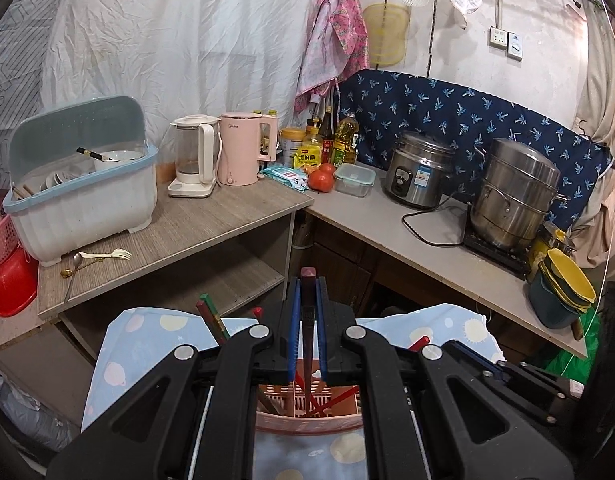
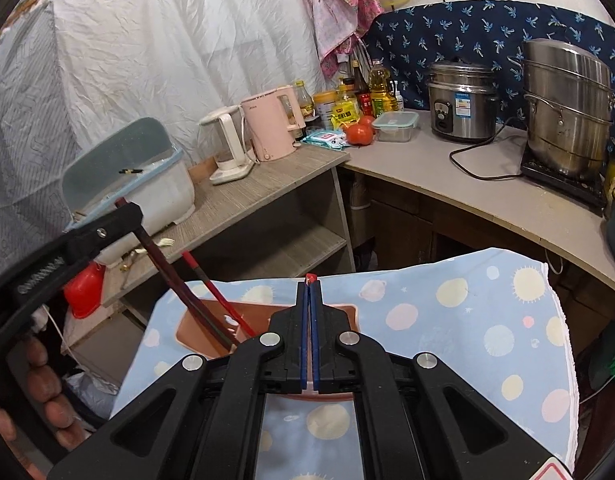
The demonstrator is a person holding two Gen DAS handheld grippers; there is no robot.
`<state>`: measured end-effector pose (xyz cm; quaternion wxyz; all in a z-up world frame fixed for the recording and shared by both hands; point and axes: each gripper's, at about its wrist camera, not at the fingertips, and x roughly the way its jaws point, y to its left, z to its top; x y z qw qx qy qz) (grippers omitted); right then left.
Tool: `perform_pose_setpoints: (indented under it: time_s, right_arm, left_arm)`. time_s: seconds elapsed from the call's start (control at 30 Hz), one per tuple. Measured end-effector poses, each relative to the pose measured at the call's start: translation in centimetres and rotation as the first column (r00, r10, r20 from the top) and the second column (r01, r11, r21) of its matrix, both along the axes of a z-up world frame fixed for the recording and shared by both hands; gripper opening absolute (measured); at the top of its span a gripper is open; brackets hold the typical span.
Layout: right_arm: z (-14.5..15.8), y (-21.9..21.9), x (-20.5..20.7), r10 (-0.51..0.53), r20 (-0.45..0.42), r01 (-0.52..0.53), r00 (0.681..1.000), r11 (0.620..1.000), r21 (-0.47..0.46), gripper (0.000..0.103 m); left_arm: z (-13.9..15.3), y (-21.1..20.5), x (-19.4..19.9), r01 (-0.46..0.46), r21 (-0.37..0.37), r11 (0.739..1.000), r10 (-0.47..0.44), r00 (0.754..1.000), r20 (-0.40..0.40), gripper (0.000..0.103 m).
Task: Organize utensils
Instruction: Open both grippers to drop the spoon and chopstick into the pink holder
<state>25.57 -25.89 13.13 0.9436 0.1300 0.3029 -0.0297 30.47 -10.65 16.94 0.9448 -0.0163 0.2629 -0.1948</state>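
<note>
Chopstick (image 1: pixel 308 300) stands near upright in clamped left gripper (image 1: pixel 307 280), over basket (image 1: pixel 307 420); right gripper (image 2: pixel 310 286) pinches red chopstick (image 2: pixel 310 279).

"Midea", faintly and perhaps, on the pink kettle (image 1: pixel 238 154); bottle and cooker labels too small.

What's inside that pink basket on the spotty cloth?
Chopsticks stand in the pink basket: a dark one held by the left gripper, plus red ones leaning. Dividers show inside. The grippers cover much of it, so the bottom is hidden.
</note>
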Motion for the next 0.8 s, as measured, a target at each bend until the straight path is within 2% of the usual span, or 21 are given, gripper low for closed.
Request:
perform_pose_setpoints:
  time_s: [0.2,0.27,0.3,0.33,0.37,0.43,0.6,0.8]
  right_arm:
    - [-1.5,0.8,1.2,0.001,-0.035,-0.003,0.999,0.999,-0.037,0.004]
    - [-1.6,0.9,0.8,-0.016,-0.028,0.015,0.999,0.999,-0.049,0.014]
    - [-1.6,0.8,0.7,-0.018,-0.024,0.017,1.0,0.999,-0.048,0.024]
    - [-1.6,0.8,0.4,-0.021,-0.018,0.02,1.0,0.999,-0.043,0.03]
    - [-1.5,0.6,0.1,-0.028,-0.012,0.027,1.0,0.999,-0.042,0.031]
    - [-1.5,0.6,-0.5,-0.026,-0.015,0.025,1.0,0.999,-0.038,0.031]
    - [-1.4,0.9,-1.9,-0.021,-0.012,0.02,1.0,0.999,-0.027,0.033]
    - [-1.4,2.3,-4.2,-0.014,-0.007,0.013,1.0,0.999,-0.044,0.041]
  left_arm:
    - [-0.7,-0.1,0.1,-0.001,0.01,1.0,0.001,1.0,-0.012,0.007]
    - [-1.0,0.0,0.1,-0.006,0.016,1.0,0.006,1.0,-0.012,0.007]
    - [-1.0,0.1,0.0,-0.01,0.017,1.0,0.01,1.0,-0.009,0.009]
    - [-1.1,0.3,0.0,-0.02,0.02,1.0,0.02,1.0,-0.009,0.017]
    - [-1.1,0.5,-0.1,-0.025,0.014,1.0,0.025,1.0,-0.009,0.025]
    - [-1.2,1.0,-0.3,-0.039,0.007,0.999,0.039,0.999,-0.007,0.03]
    - [-1.3,1.9,-1.0,-0.05,-0.002,0.999,0.05,0.999,-0.015,0.03]
    - [-1.7,3.0,-3.1,-0.066,0.011,0.998,0.066,0.998,-0.016,0.034]
